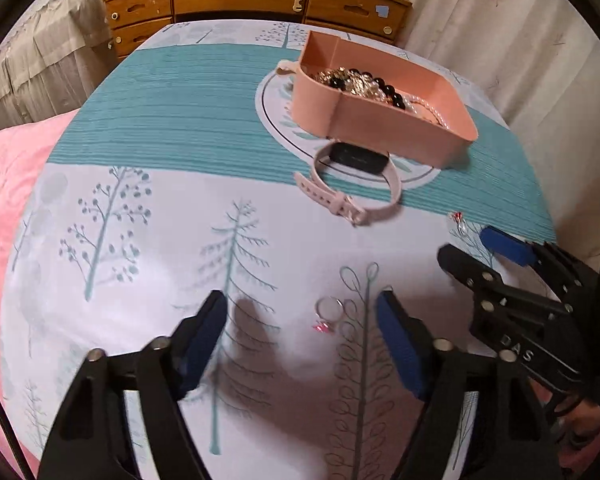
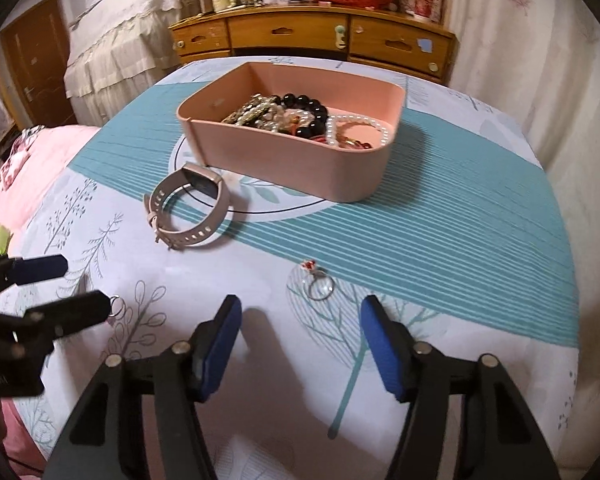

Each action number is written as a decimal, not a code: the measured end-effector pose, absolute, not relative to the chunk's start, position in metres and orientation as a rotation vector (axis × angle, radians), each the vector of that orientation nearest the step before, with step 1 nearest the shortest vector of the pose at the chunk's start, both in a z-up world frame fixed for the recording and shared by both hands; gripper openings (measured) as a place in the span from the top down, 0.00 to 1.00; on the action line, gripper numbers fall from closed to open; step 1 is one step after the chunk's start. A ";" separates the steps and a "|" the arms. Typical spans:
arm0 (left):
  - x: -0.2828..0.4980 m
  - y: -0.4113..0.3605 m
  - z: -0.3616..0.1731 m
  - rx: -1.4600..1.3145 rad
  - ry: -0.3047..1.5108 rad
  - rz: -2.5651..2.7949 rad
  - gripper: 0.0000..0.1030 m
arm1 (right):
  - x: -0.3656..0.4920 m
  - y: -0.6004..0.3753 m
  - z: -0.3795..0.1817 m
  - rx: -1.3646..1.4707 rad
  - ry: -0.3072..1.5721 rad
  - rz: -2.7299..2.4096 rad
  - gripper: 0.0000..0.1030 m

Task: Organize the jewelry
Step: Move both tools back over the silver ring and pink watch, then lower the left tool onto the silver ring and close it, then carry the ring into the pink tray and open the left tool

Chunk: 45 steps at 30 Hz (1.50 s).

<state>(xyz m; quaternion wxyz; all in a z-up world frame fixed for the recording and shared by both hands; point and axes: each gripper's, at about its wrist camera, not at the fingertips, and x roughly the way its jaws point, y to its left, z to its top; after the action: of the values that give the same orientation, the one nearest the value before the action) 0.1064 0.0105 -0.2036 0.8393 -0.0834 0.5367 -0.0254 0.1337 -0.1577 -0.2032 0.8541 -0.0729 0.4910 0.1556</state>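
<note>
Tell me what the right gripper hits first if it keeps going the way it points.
Likely the silver ring with the red stone, lying on the tablecloth just ahead of the right gripper and its open jaws; depth is uncertain.

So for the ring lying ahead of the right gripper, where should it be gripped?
Grip the ring across its thin band, coming from above. It lies flat on the cloth with its red ornament at the far side, so the right gripper's fingers can straddle the hoop.

Two rings (image 1: 329, 312) (image 2: 319, 285), one watch (image 2: 188, 210), one box (image 2: 292, 160)
</note>
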 end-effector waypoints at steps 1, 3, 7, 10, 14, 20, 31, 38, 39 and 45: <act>0.105 0.007 -0.207 -0.171 1.141 -0.054 0.37 | 0.134 -0.157 -0.203 -0.161 1.024 0.330 0.44; 0.103 0.002 -0.211 -0.158 1.147 -0.048 0.44 | 0.135 -0.156 -0.204 -0.178 1.008 0.348 0.46; 0.099 -0.011 -0.210 -0.084 1.119 -0.045 0.64 | 0.138 -0.155 -0.204 -0.204 0.989 0.370 0.49; 0.099 -0.021 -0.211 0.016 1.110 -0.063 0.73 | 0.142 -0.155 -0.204 -0.202 0.974 0.375 0.53; 0.102 -0.026 -0.207 0.036 1.124 -0.101 0.86 | 0.148 -0.155 -0.204 -0.195 0.958 0.370 0.68; 0.105 -0.018 -0.206 -0.013 1.130 -0.115 0.86 | 0.154 -0.159 -0.203 -0.157 0.961 0.372 0.85; 0.113 -0.014 -0.195 -0.018 1.112 -0.143 0.87 | 0.160 -0.162 -0.194 -0.061 1.013 0.382 0.86; 0.135 -0.021 -0.174 -0.012 1.054 -0.205 0.86 | 0.182 -0.163 -0.171 0.080 1.002 0.431 0.86; 0.139 -0.023 -0.169 -0.006 1.036 -0.213 0.86 | 0.187 -0.162 -0.166 0.091 0.982 0.440 0.86; 0.168 -0.032 -0.144 0.011 0.921 -0.237 0.86 | 0.221 -0.162 -0.144 0.114 0.881 0.462 0.86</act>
<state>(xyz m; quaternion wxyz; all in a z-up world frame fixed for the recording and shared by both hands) 0.1682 -0.0320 -0.1441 0.8891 0.0052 0.4432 -0.1141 0.2212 -0.1616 -0.1438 0.8773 0.0544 0.4223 0.2215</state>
